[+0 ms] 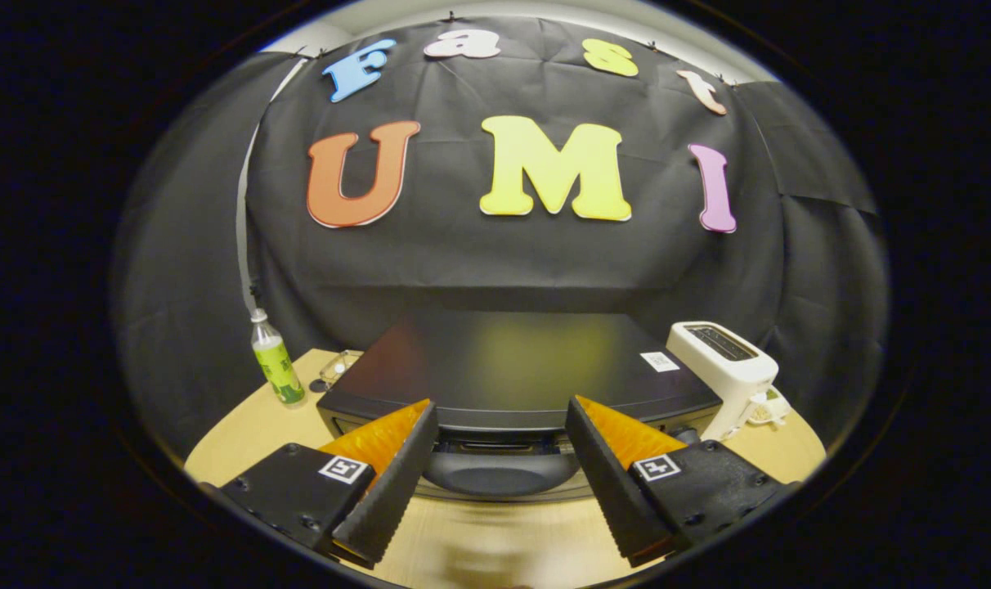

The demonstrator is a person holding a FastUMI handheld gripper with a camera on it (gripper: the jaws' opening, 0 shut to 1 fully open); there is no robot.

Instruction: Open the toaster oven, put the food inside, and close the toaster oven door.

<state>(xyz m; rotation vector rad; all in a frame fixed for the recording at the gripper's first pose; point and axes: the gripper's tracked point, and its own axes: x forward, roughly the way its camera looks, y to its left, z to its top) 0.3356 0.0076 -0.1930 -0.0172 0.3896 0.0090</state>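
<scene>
**Q:** While the fingers [502,458] sit at the bottom of the frame, how many things are on the surface [250,433]?

**A:** Four I can count. One oven [512,372], black, at centre. One toaster [728,372], white, at right centre, just beside the oven. One bottle [276,360] at left centre, upright, clear with a green label. One small clear item [338,366] between bottle and oven; I cannot tell what it is.

**Q:** And the fingers?

**A:** Two, spread wide apart, released, pressing on nothing. The oven's dark handle [499,470] lies in the gap between them, at lower centre. Whether either finger touches it I cannot tell.

**Q:** Is the oven door open?

**A:** It looks closed, but most of the door is hidden below the top edge.

**Q:** Any writing?

**A:** Nothing legible. One white sticker [659,361] on the oven's top, toward its right rear corner, with print too small to read. Two square black-and-white markers, one on each finger mount. The bottle's label is too blurred.
</scene>
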